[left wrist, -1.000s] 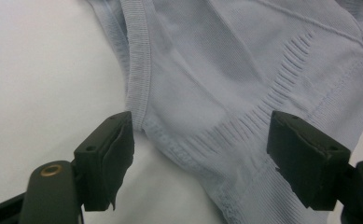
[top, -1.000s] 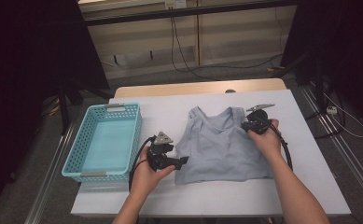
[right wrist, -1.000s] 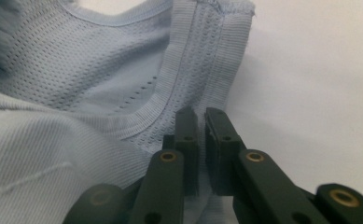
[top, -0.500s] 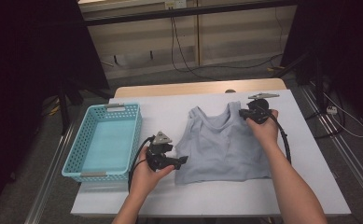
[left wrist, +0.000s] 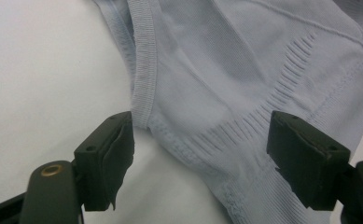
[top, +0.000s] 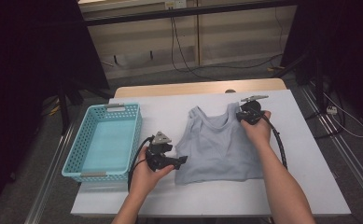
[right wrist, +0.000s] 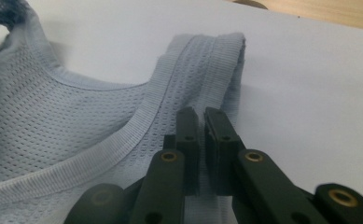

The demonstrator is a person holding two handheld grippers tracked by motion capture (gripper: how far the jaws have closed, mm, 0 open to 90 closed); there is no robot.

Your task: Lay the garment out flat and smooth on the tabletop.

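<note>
A pale blue sleeveless top (top: pixel 216 144) lies flat on the white table (top: pixel 310 182), neck toward the far side. My left gripper (top: pixel 184 161) rests at the top's near left corner. In the left gripper view its jaws (left wrist: pixel 200 128) stand open on either side of the ribbed hem corner (left wrist: pixel 193 140), with neither pad pressing on it. My right gripper (top: pixel 239 116) is at the top's right shoulder strap. In the right gripper view its jaws (right wrist: pixel 201 116) are shut on that mesh strap (right wrist: pixel 207 65), whose end lies just beyond the tips.
A turquoise plastic basket (top: pixel 135 135) stands on the table's left side, close to my left hand. Bare white table lies to the right of the top. A wooden strip (top: pixel 198 87) runs along the far edge. Cables lie on the floor behind it.
My right hand has moved toward the far edge with the strap in its jaws, drawing that shoulder out straighter. The left hand and its gripper have stayed put.
</note>
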